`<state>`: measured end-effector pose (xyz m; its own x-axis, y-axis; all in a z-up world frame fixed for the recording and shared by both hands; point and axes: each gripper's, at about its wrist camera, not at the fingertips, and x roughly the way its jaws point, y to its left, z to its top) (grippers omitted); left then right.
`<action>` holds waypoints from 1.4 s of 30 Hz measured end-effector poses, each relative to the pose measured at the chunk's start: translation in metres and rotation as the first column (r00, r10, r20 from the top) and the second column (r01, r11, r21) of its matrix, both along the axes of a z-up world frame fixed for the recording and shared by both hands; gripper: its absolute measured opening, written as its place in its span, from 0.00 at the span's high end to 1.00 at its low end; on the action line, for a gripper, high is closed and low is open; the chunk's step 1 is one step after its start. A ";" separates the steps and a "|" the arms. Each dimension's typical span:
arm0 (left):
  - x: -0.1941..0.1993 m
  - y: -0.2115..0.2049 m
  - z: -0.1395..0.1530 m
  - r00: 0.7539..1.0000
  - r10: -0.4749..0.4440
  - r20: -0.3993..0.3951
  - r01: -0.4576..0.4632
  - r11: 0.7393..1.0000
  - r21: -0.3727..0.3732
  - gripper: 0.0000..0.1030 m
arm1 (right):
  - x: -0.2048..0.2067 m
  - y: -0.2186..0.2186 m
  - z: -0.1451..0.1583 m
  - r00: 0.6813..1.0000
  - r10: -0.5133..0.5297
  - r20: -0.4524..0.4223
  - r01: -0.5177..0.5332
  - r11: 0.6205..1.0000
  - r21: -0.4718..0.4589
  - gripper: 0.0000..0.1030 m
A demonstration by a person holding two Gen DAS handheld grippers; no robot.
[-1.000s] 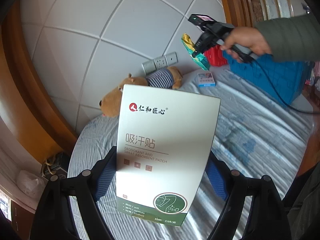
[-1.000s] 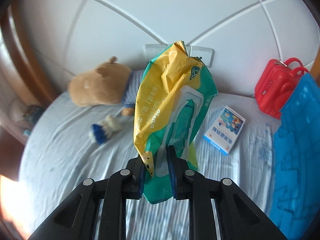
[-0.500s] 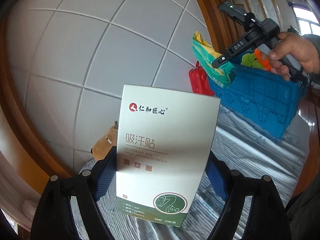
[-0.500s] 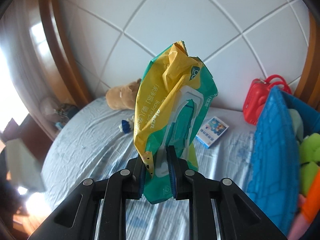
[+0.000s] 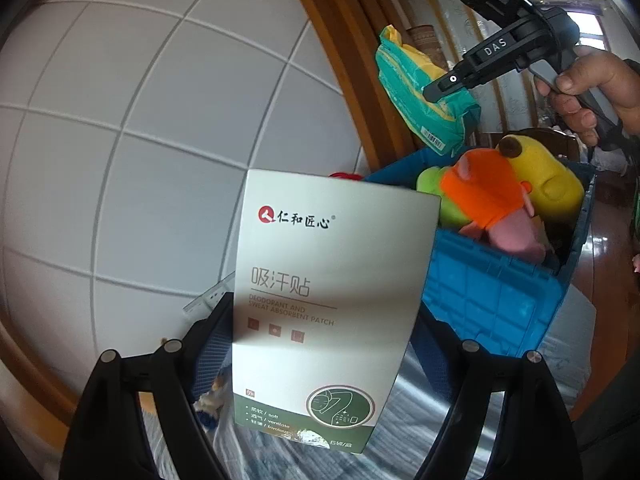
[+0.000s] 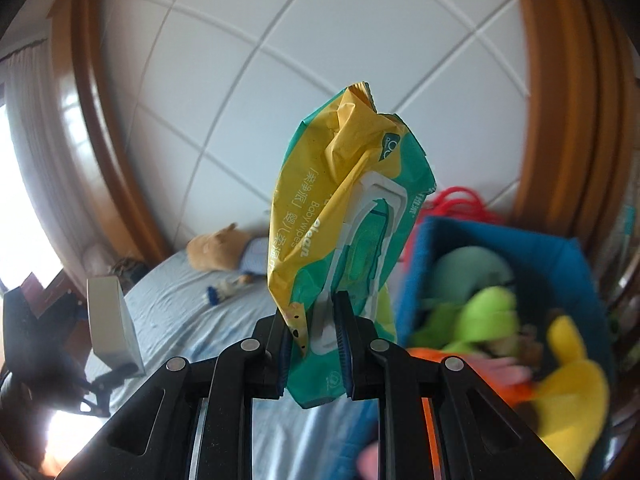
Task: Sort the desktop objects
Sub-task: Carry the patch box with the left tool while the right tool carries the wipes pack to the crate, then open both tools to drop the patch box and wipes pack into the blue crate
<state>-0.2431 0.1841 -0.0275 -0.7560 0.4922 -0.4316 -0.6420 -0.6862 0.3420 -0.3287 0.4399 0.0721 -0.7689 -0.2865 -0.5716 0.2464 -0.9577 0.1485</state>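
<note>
White padded wall panels and a wooden frame rise behind a bed with a striped blue sheet, and it's mid-sort! The left gripper has its jaws spread wide and clamped on one white-and-green patch box, held near the blue crate. The right gripper, squeezed nearly shut, pinches one green-and-yellow wipes pack above that crate. Inside already: soft toys, at least four by color — yellow, orange, pink, green — though blur hides an exact count. Neither carried item is dropped yet. One teddy bear and one small blue-and-white object lie on the bed, likely next.
</note>
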 end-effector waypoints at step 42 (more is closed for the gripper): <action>0.028 0.248 0.080 0.940 -0.332 0.080 0.326 0.942 0.086 0.00 | -0.076 0.259 0.008 0.968 -0.234 0.096 0.221 0.967 0.124 0.01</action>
